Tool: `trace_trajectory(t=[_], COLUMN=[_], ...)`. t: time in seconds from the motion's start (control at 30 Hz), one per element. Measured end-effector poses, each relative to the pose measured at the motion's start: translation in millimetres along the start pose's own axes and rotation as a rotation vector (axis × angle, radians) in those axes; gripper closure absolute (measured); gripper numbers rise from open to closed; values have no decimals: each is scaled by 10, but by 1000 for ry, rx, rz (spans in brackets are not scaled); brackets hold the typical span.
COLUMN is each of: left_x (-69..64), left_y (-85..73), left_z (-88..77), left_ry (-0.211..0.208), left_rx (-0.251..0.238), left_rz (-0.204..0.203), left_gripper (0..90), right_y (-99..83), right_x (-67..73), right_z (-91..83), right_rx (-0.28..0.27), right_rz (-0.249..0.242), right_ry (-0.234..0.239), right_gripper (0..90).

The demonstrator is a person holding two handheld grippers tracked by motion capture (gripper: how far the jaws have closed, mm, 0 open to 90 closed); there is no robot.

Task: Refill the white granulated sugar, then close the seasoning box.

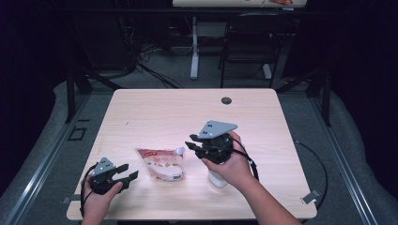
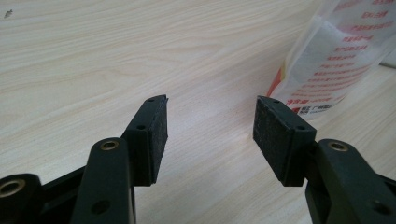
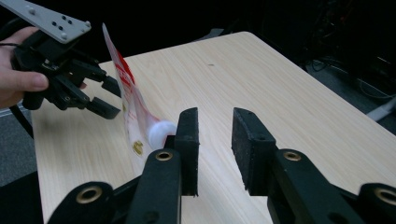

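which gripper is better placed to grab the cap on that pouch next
Probably the right gripper: its open jaws sit beside the white cap of the pouch. The left gripper faces the pouch's opposite end.

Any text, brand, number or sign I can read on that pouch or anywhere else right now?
Spout pouch: rows of small red print on its white panel, too blurred to read.
Spout pouch: a small code mark and dark line of print near its bottom edge, too small to read.
Spout pouch, high view: red patch at one corner, lettering not legible.
Table: no readable text.
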State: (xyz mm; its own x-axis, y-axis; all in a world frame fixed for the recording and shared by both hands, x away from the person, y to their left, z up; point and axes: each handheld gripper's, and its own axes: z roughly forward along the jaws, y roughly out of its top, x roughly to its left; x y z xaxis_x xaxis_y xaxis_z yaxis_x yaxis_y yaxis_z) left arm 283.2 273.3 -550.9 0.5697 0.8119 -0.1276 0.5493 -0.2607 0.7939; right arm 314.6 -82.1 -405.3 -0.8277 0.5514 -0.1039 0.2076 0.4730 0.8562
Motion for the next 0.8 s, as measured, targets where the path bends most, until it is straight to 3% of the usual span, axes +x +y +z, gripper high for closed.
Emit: trace_trajectory(t=[0.17, 0.5, 0.8], left_x=[4, 0, -2], left_y=[-4, -3, 0], left_z=[-3, 12, 3], left_ry=[-19, -12, -12], left_rx=[3, 4, 4], left_rz=[-5, 12, 8], left_gripper=[437, 438, 444], right_y=[132, 362, 454], right_x=[53, 114, 185], right_z=[106, 257, 408], right_rx=[4, 5, 14], right_rz=[-18, -32, -33], right_ry=[34, 83, 144], right_gripper=[724, 726, 699])
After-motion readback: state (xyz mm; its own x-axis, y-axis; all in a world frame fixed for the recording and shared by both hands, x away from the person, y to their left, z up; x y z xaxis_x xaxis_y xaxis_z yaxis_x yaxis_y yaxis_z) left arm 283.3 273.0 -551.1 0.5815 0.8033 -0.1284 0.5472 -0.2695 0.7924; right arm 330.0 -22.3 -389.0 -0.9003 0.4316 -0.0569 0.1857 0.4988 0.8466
